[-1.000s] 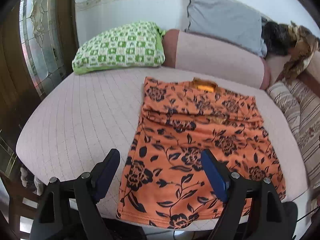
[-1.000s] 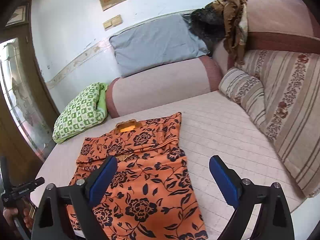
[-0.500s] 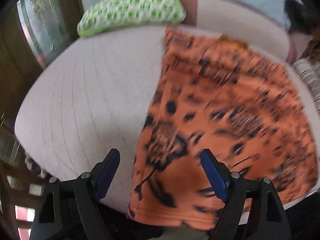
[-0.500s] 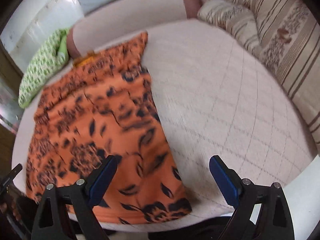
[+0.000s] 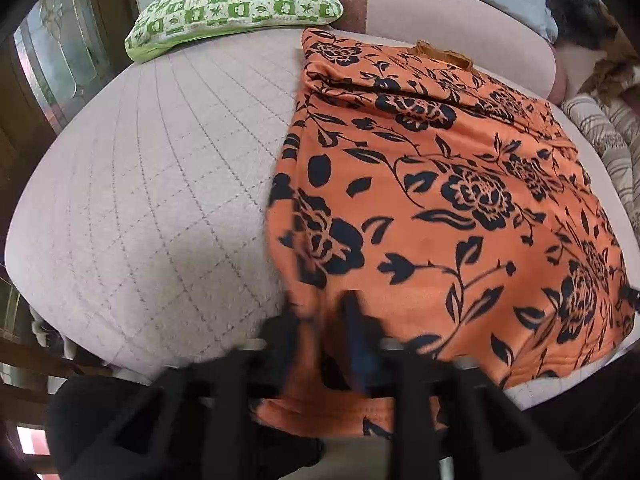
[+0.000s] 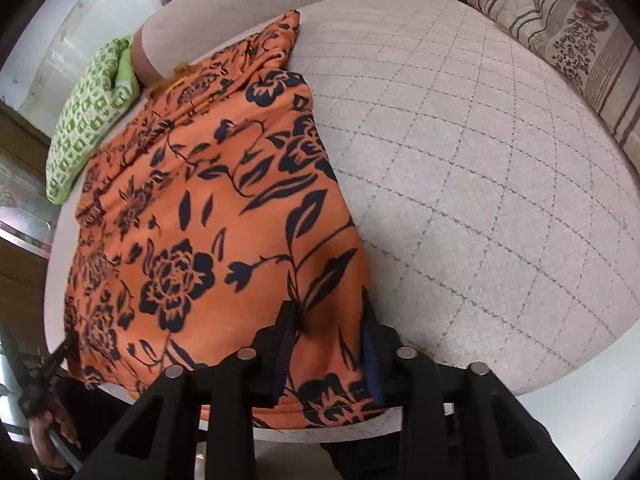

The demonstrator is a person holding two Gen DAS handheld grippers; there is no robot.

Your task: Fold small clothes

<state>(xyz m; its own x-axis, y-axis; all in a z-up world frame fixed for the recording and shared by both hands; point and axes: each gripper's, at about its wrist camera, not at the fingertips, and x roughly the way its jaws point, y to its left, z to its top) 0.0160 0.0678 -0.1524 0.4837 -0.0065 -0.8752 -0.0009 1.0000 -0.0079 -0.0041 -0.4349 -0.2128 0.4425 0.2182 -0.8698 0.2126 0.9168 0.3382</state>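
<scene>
Left wrist view is showing the left gripper closing its jaws around a bunch of cloth at the near left corner of the orange floral garment, though blur is hiding whether the pads are pressing yet. At the near right corner, the right gripper is closing likewise, its blue pads flanking a raised ridge of fabric, apparently squeezing it. The garment is lying flat along the cushion, hem hanging over the near edge. Both corners are being taken, I judge, so the hem can be carried toward the far edge in one even fold.
</scene>
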